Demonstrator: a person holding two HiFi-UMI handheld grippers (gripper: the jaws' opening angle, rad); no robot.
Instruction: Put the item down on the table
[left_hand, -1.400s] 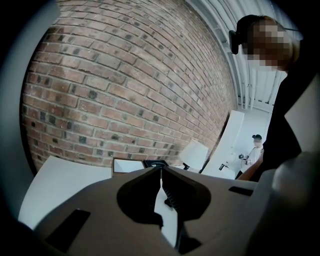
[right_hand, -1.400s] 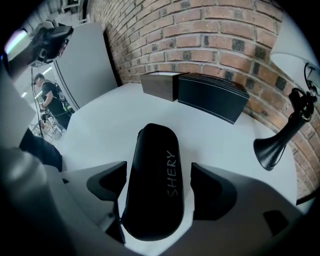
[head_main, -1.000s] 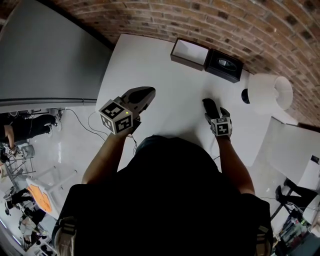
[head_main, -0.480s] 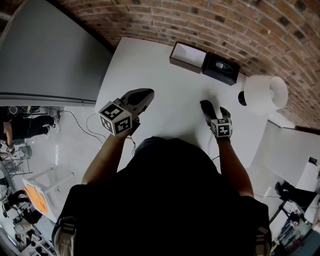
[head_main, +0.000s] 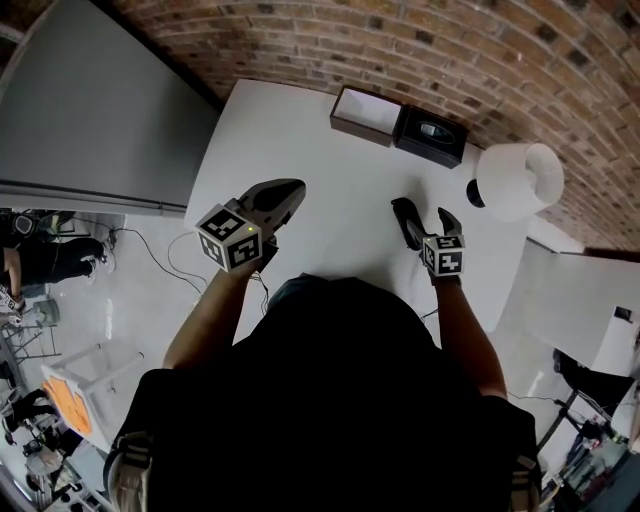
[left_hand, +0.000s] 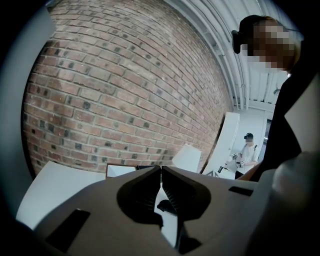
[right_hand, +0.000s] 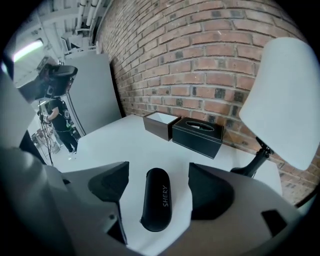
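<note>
I'm reading the right gripper (right_hand: 158, 172) as wide open: jaws well apart, clamping nothing. The black case (right_hand: 156, 200) is lying flat on the white table (head_main: 300, 130), between the two jaws and lower, touching neither. So the item is sitting where the task wants it. I'm judging this as fitting either a release just made or an open claw lining up over a case at rest, and I can't settle which. Either way, any move needs the jaws going straight along the case, not clipping its sides.

The left gripper (left_hand: 161, 170) is hanging near the table's left edge, jaws together, nothing between them.

The tabletop is looking smooth and bare around the case. Well beyond it, by the brick wall (left_hand: 115, 90), an open brown box (right_hand: 160, 124) and a black tissue box (right_hand: 197, 135) are sitting side by side. A white-shaded lamp (head_main: 518, 180) is standing to their right and a grey panel (head_main: 90, 110) to the left. People are standing in the background.
</note>
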